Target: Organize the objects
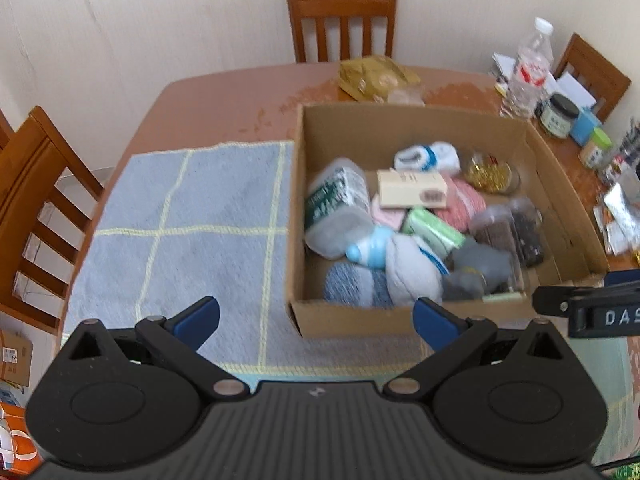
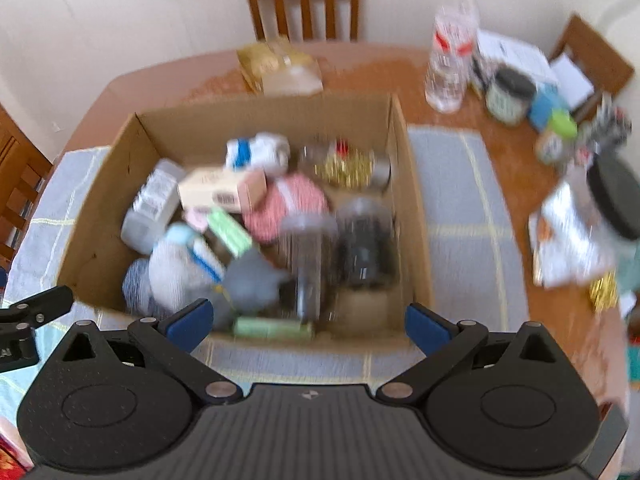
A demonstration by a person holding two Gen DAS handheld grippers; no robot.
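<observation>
Cream walls and wooden chairs ring a brown wood counter [image 1: 224, 96], seen from 2 wrist cams looking down & forward. At far left, a pale blue cloth w/ yellow grid lines [image 1: 188, 220] lies flat on the counter.

Left claw [image 1: 316, 320] hovers low over the cloth's near edge, level, pointing toward the far wall. Its blue-padded fingers [image 1: 198, 318] are spread wide w/ nothing between them.

Just right of the cloth's middle sits an open cardboard box [image 1: 420, 128], resting on the cloth. The box holds a jumble of items: a clear plastic bottle w/ green label [image 1: 340, 204] lying on its side at the left, a cream carton [image 1: 412, 189] on top near center, a white-&-blue sock bundle [image 1: 426, 157] toward the back, a pink knit piece [image 1: 460, 200], a pale green pack [image 1: 432, 229], grey & blue-flecked sock rolls [image 1: 412, 272] at the near wall, and dark clear-lidded containers [image 1: 516, 232] at the right. A clear tub of gold bits [image 1: 490, 172] is at the back right.

Right claw [image 2: 306, 322] hangs above the box's near wall, level, aimed straight into the box. Its fingers [image 2: 426, 330] are also spread wide, gripping nothing. This view is motion-blurred.

Farther right on bare counter stand a clear water bottle w/ red label [image 2: 452, 44], a dark-lidded jar [image 2: 510, 96] and a green-lidded jar [image 2: 556, 136], w/ papers behind.
</observation>
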